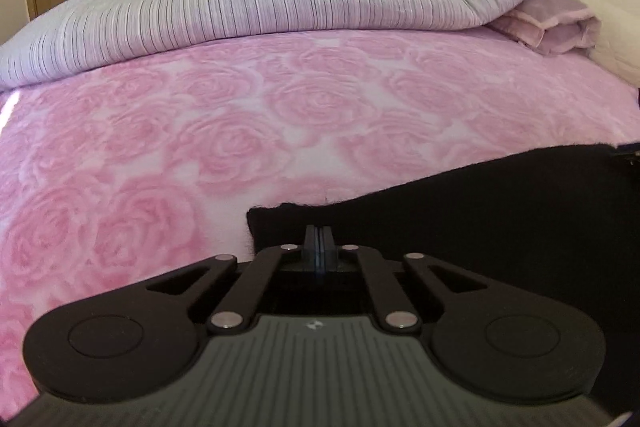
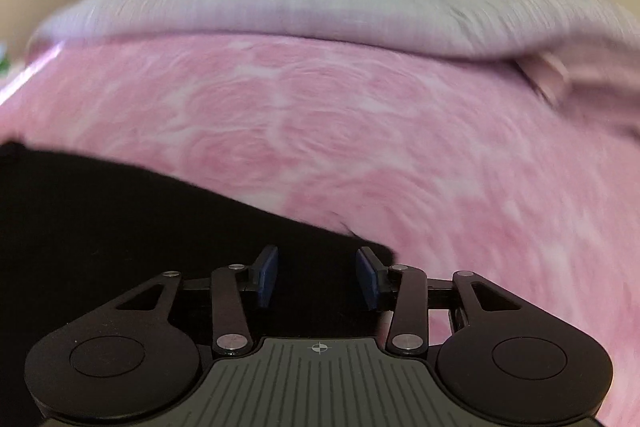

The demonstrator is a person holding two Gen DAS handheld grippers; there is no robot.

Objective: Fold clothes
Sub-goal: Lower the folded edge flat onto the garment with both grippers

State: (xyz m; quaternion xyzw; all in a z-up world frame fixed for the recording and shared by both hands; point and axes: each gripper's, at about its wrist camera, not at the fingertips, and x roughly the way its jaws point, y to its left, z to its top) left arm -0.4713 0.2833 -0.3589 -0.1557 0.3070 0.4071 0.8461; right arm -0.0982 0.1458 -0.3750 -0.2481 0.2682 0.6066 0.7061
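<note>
A black garment (image 1: 500, 211) lies on the bed's pink rose blanket (image 1: 240, 131), at the near edge of both views. In the left wrist view it fills the 4 o'clock part of the picture, its long axis running from a squared corner near the centre bottom out toward 3 o'clock, the far edge rising gently that way. In the right wrist view the same black garment (image 2: 120, 219) fills the 8 o'clock part, its edge sloping down from 9 o'clock to a corner just ahead of the fingers. The cloth is plain, matte and very dark; no seams, folds or print can be made out, and its kind cannot be told.

The left gripper (image 1: 318, 239) has its fingers pressed fully together, over the garment's corner; whether cloth is pinched between them cannot be told. The right gripper (image 2: 317, 279) has its blue-padded fingers (image 2: 267, 279) spread wide apart over the garment, holding nothing.

A striped grey quilt (image 1: 280, 3) is bunched along the far side of the bed, toward 12 o'clock.
</note>
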